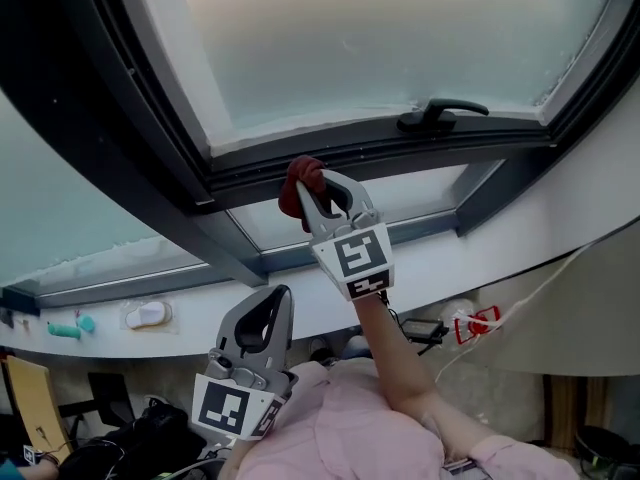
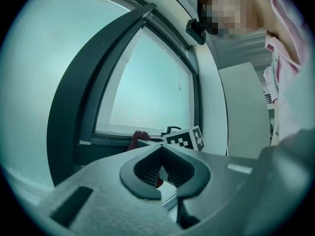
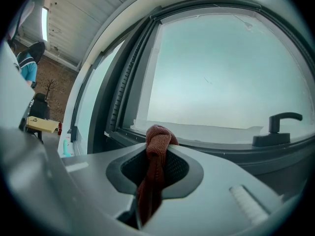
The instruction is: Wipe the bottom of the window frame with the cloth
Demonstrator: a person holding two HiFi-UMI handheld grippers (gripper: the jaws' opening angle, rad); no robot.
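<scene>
Frosted glass filled the window (image 1: 380, 38). Your right claw (image 1: 320, 190) gripped the cloth (image 1: 298, 180) at the frame (image 1: 470, 140) bottom, beside the handle (image 1: 440, 116); left claw (image 1: 277, 296) closed, empty. Wiping seemed underway; next needed a steady sideways drag.

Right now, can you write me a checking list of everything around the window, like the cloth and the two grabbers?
Surface: window frame, dark bottom rail with a black handle.
Job's things: red cloth, bunched up at the bottom rail.
Clutter: teal thing and white thing on the white ledge below.
Grippers: right gripper shut on the cloth; left gripper shut, empty, held low.
Cables: white cable hanging at the right.
Surroundings: frosted glass; brick wall off to one side.
</scene>
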